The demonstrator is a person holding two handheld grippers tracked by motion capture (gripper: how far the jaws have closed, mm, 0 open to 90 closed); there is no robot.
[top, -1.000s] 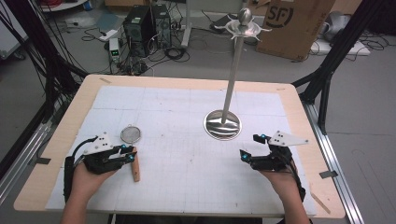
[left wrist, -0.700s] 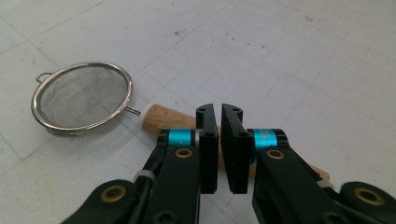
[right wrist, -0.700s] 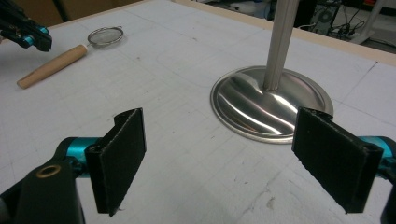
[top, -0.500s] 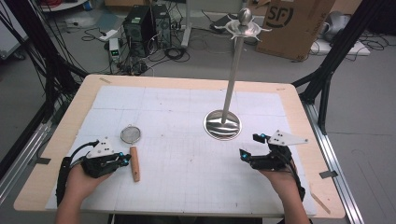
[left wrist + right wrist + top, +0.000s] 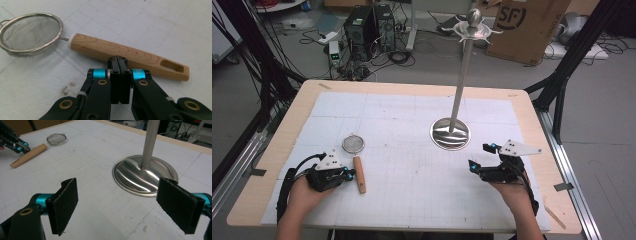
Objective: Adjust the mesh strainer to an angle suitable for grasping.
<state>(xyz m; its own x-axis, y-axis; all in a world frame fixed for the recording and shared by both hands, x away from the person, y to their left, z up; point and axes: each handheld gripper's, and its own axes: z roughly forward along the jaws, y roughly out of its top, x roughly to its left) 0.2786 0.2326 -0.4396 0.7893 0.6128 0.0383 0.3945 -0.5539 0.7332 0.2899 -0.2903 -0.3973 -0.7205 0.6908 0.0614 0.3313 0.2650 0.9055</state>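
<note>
Two hand-held grippers wait: the left hand-held gripper [image 5: 119, 60] has just closed empty beside the strainer [image 5: 354, 151] lying on the surface [image 5: 412, 200]; the right hand-held gripper [image 5: 125, 205] gapes wide. Apparently nothing is grasped yet, so the left must reopen to straddle the wooden handle [image 5: 125, 53].

Even, bright overhead light covers my bench [image 5: 412, 105], with soft shadows. Glare streaks the steel stand base [image 5: 140, 177]; my near jaws blur slightly.

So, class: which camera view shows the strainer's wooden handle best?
The left gripper view: the wooden handle lies close, with grain, lettering and hanging slot clear. In the high view it is a small stick; in the right gripper view it lies far off, without detail.
</note>
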